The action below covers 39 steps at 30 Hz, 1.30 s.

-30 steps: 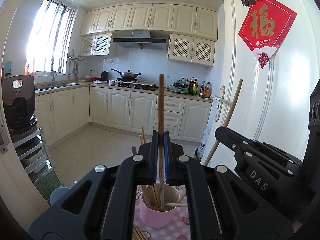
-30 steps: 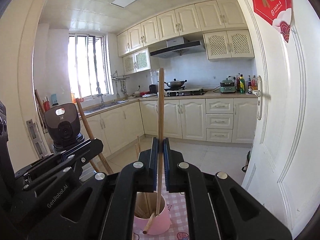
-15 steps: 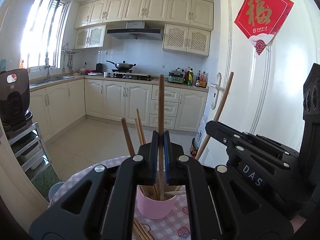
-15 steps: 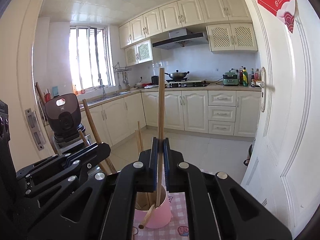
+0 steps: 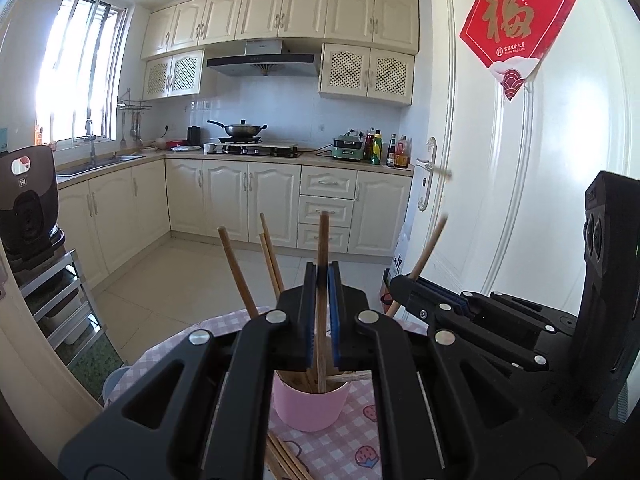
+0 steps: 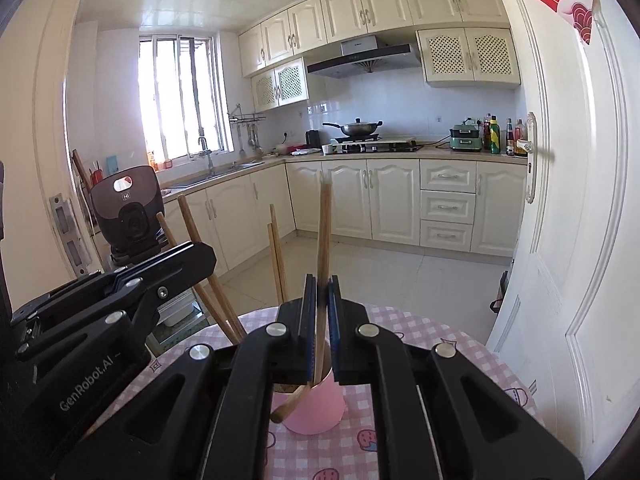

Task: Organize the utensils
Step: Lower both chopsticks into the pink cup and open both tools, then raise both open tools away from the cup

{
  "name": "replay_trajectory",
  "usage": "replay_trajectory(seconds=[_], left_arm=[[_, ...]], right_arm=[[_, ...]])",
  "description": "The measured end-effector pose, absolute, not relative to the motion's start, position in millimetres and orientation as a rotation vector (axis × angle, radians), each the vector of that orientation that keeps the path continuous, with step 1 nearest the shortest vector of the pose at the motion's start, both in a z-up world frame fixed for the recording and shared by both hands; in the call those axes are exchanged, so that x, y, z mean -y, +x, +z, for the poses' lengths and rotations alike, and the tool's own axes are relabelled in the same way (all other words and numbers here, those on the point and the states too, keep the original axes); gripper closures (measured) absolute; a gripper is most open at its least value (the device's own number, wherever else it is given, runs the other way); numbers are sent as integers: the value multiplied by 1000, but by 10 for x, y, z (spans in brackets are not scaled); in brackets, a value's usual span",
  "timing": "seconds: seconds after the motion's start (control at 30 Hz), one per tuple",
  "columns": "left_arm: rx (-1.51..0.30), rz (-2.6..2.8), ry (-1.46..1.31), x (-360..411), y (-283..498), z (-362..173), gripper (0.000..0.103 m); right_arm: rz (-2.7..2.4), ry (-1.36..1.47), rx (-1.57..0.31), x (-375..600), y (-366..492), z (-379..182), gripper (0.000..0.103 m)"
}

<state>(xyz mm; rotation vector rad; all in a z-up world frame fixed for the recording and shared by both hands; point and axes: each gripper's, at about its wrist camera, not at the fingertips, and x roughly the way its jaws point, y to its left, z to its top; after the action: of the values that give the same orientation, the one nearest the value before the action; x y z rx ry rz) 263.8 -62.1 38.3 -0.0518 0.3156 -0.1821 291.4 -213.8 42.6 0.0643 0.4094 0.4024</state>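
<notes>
Now each tool, left (image 5: 321, 276) and right (image 6: 321, 284), clamped tight on one slim wooden chopstick (image 5: 322, 240) over round, smooth pink cup (image 5: 310, 410).

Both tools, left (image 5: 321, 312) and right (image 6: 321, 316), are clamped, side by side.

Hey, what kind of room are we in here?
A home kitchen, seen from a small table by the door. A wok sits on a stove under a range hood, cream cabinets line the walls, and a sink lies below the window.
</notes>
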Motion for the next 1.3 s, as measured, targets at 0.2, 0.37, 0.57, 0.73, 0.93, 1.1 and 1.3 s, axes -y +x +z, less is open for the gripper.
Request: replay_trajectory(seconds=[0.2,0.37,0.57,0.73,0.93,1.1,1.3], left_arm=[[-311,-170,-69,586,2586,430,96],[-288,-157,-73,559,2504,462,96],[-305,-156,-100,503,2414,461,96],[-292,-147,-109,464,2275,453,68],[-240,-107,-68,457,2045,462,53],[-207,-69,-54,419,1857,465,45],[-185,-38,-32,390,1648,408,45]], right_arm=[[409,64,-415,2131,2853,420,97],[416,74,-410,2166,2762,449,97],[414,68,-406,2195,2663,474,92],[410,57,-396,2221,2566,487,90],[393,49,-367,2257,2393,511,83],[396,54,-342,2289,2222,528,80],[398,40,-309,2259,1980,523,78]])
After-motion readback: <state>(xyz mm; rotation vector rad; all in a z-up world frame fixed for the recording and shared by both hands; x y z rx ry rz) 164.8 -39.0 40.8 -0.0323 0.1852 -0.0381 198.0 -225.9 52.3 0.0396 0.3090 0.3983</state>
